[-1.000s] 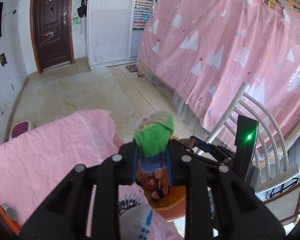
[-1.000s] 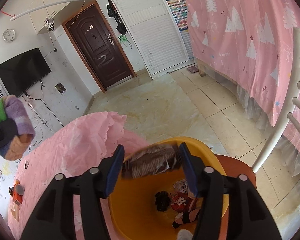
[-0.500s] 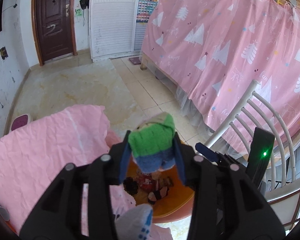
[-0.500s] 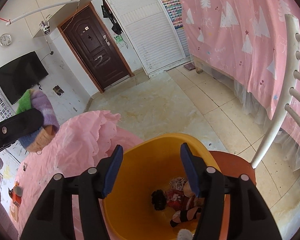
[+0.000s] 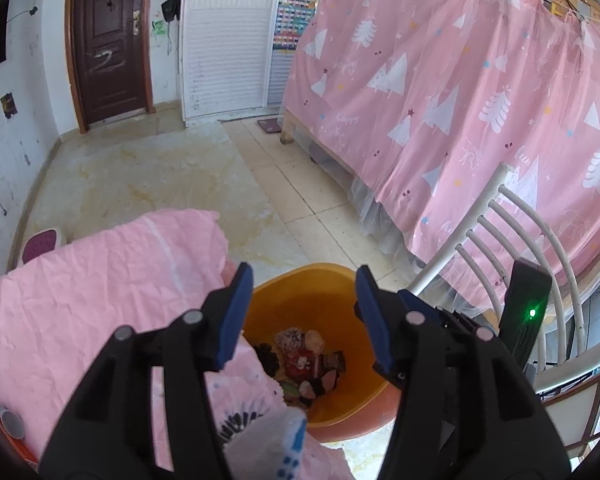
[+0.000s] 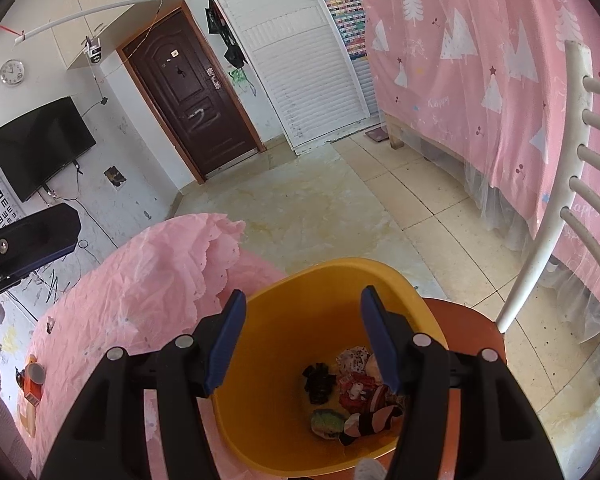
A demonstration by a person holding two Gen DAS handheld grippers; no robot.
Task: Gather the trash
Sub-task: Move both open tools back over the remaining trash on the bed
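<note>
An orange bin (image 5: 300, 270) stands below both grippers, and its rim (image 6: 340, 266) fills the lower middle of the right wrist view. Crumpled wrappers (image 6: 360, 392) lie at its bottom, with a green and blue sponge (image 6: 326, 422) beside them. My left gripper (image 5: 302, 304) hangs over the bin, its jaws opening with nothing between them. The wrappers (image 5: 304, 360) show through the gap. My right gripper (image 6: 302, 320) is open and empty above the same bin. One left finger (image 6: 32, 236) shows at the left edge of the right wrist view.
A table under a wrinkled pink cloth (image 5: 80, 280) borders the bin on the left, with a small cup (image 5: 12, 420) near its edge. A white slatted chair (image 5: 500, 240) stands on the right, the bin on its orange seat (image 6: 468, 328). A pink curtain (image 5: 460, 100) hangs behind.
The left jaws opened and the green and blue sponge fell from them into the bin. The striped wrapper left the right gripper earlier and now lies in the bin.
</note>
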